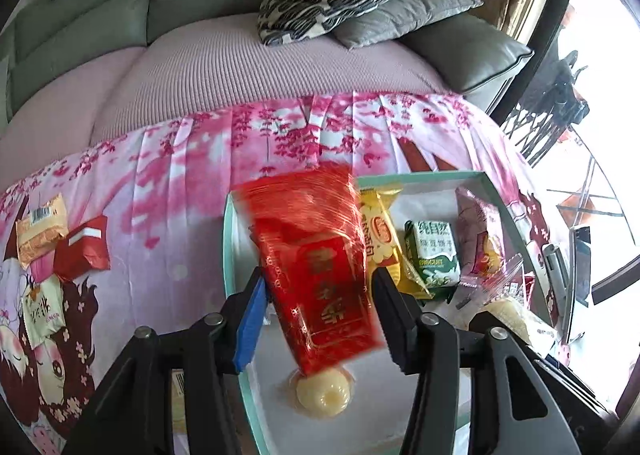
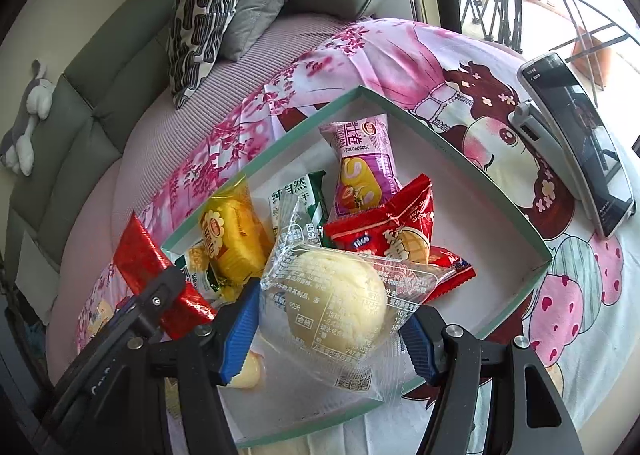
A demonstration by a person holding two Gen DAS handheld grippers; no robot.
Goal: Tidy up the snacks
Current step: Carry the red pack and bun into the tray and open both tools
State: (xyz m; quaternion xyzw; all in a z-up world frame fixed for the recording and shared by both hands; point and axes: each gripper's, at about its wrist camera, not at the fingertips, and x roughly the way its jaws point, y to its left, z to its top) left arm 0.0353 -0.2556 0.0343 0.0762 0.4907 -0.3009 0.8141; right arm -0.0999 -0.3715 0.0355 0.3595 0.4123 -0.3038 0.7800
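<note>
Left wrist view is showing the left gripper releasing a red packet over the half-filled box, the right gripper clamping a bun packet there, while loose snacks are waiting outside.

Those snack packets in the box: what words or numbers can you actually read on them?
"纯自然" and "BISCUIT": green biscuit pack.
"2025090302": pink roll packet, next to large characters cut off at the crease.
"合格": clear bun wrapper; its finer print is too small.
Red packet: gold characters blurred, unreadable.
Yellow cake packet: logo too small.
Red-and-white snack bag: lettering creased, unreadable.
</note>
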